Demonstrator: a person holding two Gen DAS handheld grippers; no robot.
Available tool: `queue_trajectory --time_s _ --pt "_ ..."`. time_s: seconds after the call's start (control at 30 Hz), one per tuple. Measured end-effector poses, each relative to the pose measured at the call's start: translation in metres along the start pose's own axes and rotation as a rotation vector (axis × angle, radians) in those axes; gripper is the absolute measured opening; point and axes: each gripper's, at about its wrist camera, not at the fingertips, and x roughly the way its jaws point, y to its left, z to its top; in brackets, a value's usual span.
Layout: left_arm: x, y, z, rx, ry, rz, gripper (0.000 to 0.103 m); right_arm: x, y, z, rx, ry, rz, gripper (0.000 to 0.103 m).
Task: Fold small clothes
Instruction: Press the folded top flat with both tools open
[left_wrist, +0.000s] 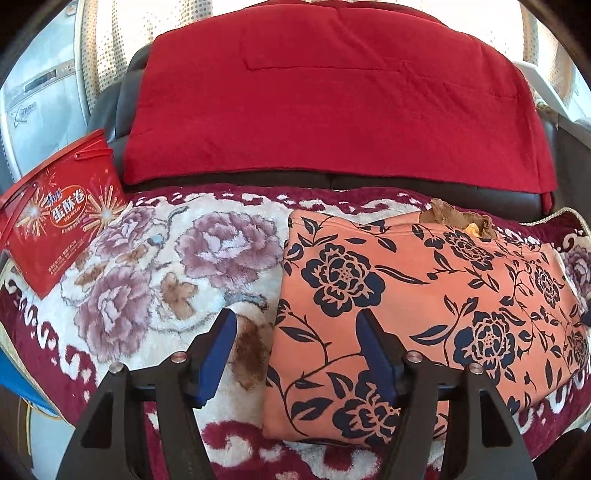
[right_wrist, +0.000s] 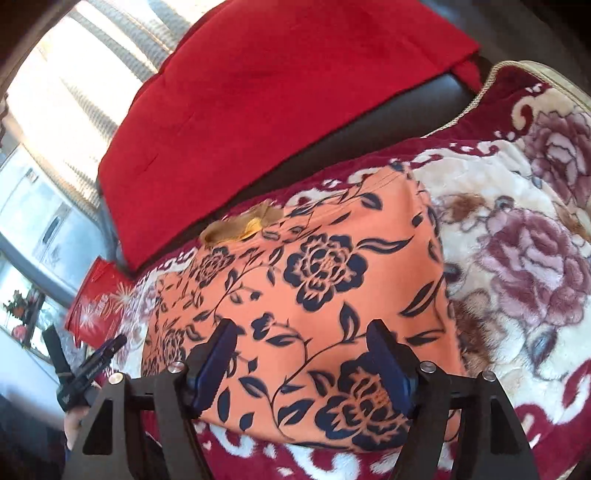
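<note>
tongs (left_wrist: 295, 347) (right_wrist: 301, 356) both wide open, holding nothing.

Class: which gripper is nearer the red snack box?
Left. The left gripper hovers over the blanket between red snack box and orange garment; the right gripper hangs over the garment, farther away.

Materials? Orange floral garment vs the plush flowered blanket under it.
Orange garment with navy flowers: likely thin knit or woven cloth, matte and smooth; lies flat with crisp edges. Cream-and-maroon flowered blanket: looks like plush fleece; fuzzy pile shows.
</note>
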Motion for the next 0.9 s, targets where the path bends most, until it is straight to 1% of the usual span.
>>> queue_trajectory --time_s 0.03,0.07,0.1,0.13,0.2,0.23,0.27,0.3,0.33,0.37,0.4,0.43,0.47,0.53,0.57,0.6,0.7,0.77,0.83,0.9 --pt "-0.001 0.000 -0.001 -0.004 0.003 0.000 0.068 0.005 -0.008 -0.005 0.029 0.023 -0.036 0.076" --pt "0.000 0.001 -0.001 -0.008 0.007 0.001 0.068 0.014 -0.026 -0.006 0.100 0.051 -0.043 0.069" --pt "0.000 0.002 -0.002 -0.013 0.014 0.001 0.068 0.012 -0.032 -0.007 0.133 0.041 -0.026 0.065" --pt "-0.001 0.002 -0.003 -0.014 0.015 -0.002 0.068 0.006 -0.033 -0.006 0.146 0.020 -0.013 0.066" --pt "-0.002 0.003 -0.005 -0.010 0.013 0.000 0.068 -0.008 -0.019 -0.006 0.098 -0.016 -0.017 0.069" --pt "-0.001 0.003 -0.005 -0.010 0.013 0.006 0.068 -0.013 -0.012 -0.008 0.074 -0.022 0.001 0.069" --pt "0.000 0.004 -0.005 -0.014 0.016 0.006 0.068 -0.014 -0.009 -0.010 0.060 -0.020 0.031 0.070" --pt "0.001 0.004 -0.006 -0.025 0.020 0.000 0.068 -0.011 -0.010 -0.013 0.059 -0.009 0.036 0.070" --pt "0.001 0.003 -0.006 -0.033 0.024 -0.006 0.068 -0.007 -0.015 -0.015 0.068 0.007 0.012 0.070" --pt "0.001 0.002 -0.007 -0.043 0.029 -0.017 0.068 0.001 -0.026 -0.019 0.098 0.030 -0.022 0.068" --pt "0.001 0.000 -0.007 -0.047 0.034 -0.027 0.068 0.006 -0.042 -0.022 0.174 0.031 0.011 0.060" --pt "-0.001 -0.003 -0.008 -0.046 0.037 -0.039 0.068 -0.001 -0.050 -0.023 0.223 0.002 0.036 0.058" --pt "-0.003 -0.006 -0.009 -0.042 0.033 -0.048 0.068 -0.007 -0.051 -0.023 0.232 -0.021 0.040 0.060" --pt "-0.010 -0.015 -0.012 -0.030 0.017 -0.066 0.068 -0.027 -0.046 -0.030 0.216 -0.083 -0.002 0.062" --pt "-0.011 -0.019 -0.013 -0.026 0.014 -0.077 0.068 -0.035 -0.048 -0.036 0.231 -0.100 0.002 0.065" --pt "-0.013 -0.027 -0.015 -0.025 0.010 -0.094 0.068 -0.043 -0.051 -0.046 0.265 -0.114 0.024 0.066" --pt "-0.013 -0.052 -0.018 -0.020 0.016 -0.147 0.068 -0.050 -0.065 -0.072 0.367 -0.114 0.086 0.066" --pt "-0.011 -0.072 -0.020 -0.004 0.019 -0.174 0.068 -0.047 -0.072 -0.086 0.409 -0.097 0.115 0.068" --pt "-0.006 -0.094 -0.022 0.008 0.020 -0.204 0.068 -0.040 -0.079 -0.089 0.447 -0.090 0.137 0.068" --pt "-0.002 -0.112 -0.023 0.006 0.027 -0.222 0.068 -0.037 -0.085 -0.091 0.527 -0.095 0.169 0.068"
